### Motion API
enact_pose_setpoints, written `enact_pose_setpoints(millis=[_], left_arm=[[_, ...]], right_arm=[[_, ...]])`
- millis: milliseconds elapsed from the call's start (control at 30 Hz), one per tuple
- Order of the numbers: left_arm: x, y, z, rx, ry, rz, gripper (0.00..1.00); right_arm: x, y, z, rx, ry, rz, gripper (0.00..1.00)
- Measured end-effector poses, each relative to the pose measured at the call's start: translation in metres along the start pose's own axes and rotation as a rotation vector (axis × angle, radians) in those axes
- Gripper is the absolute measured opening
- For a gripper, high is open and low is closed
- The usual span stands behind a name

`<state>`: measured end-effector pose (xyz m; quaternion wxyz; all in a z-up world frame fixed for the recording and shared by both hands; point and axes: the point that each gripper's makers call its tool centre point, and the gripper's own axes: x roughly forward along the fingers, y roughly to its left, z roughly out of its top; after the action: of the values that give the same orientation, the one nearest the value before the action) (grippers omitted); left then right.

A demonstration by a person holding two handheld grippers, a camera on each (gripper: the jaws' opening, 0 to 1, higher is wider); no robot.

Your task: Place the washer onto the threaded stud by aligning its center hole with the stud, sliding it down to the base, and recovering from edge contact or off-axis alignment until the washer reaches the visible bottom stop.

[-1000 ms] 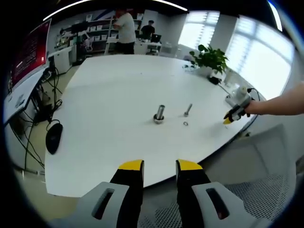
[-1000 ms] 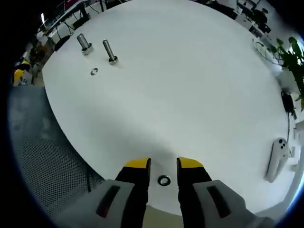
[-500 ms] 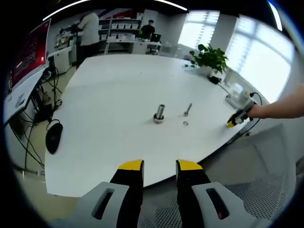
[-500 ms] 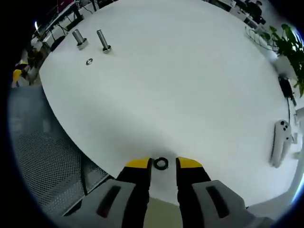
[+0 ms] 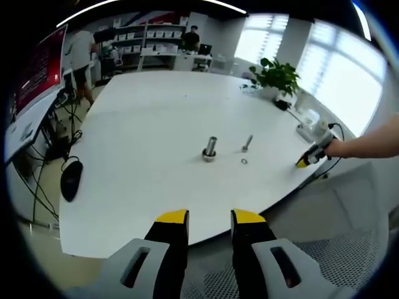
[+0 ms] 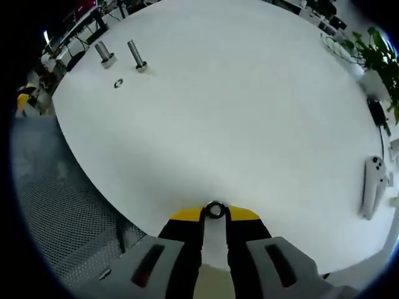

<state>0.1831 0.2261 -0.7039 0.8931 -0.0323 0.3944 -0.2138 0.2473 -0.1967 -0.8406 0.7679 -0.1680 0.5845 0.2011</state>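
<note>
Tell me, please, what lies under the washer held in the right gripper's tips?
In the right gripper view, the washer sits pinched between the right gripper tips over the white table near its edge. Whether it touches the surface cannot be told; the tips cover its sides.

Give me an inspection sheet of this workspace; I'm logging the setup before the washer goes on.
Surface: white round table, bare around the parts.
Job's things: stud upright mid-table; bolt beside it; small washer flat near them; another washer at the right gripper's tips.
Clutter: mouse, controller.
Grippers: right gripper shut on the washer; left gripper open off the table edge.
Cables: several hang at the table's left side.
Surroundings: plant, windows, shelves, people beyond.
</note>
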Motion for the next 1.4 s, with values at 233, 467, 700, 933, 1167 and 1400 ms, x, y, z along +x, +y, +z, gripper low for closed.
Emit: enact_pose_setpoints(millis=[233,467,700,933,1167,1400], left_arm=[[0.001,0.0,-0.001,0.005,0.006,-0.001,0.24],[0.001,0.0,-0.001,0.004,0.007,0.001,0.24],[0.001,0.001,-0.001,0.001,0.005,0.004,0.24],[0.001,0.001,-0.001,0.0,0.004,0.004,0.24],[0.001,0.001,-0.001,0.003,0.008,0.003,0.24],[0.001,0.001,-0.001,0.001,0.005,0.005,0.24]], right_arm=[[0.007,0.043,0.034,-0.202,-0.071,0.076,0.16],[0.01,0.061,0.047,-0.312,-0.061,0.108,0.18],[0.01,0.059,0.043,-0.43,-0.005,0.12,0.17],[0.01,0.052,0.04,-0.397,-0.005,0.122,0.17],[0.011,0.054,0.039,-0.44,0.03,0.116,0.15],[0.011,0.054,0.04,-0.414,0.044,0.115,0.14]])
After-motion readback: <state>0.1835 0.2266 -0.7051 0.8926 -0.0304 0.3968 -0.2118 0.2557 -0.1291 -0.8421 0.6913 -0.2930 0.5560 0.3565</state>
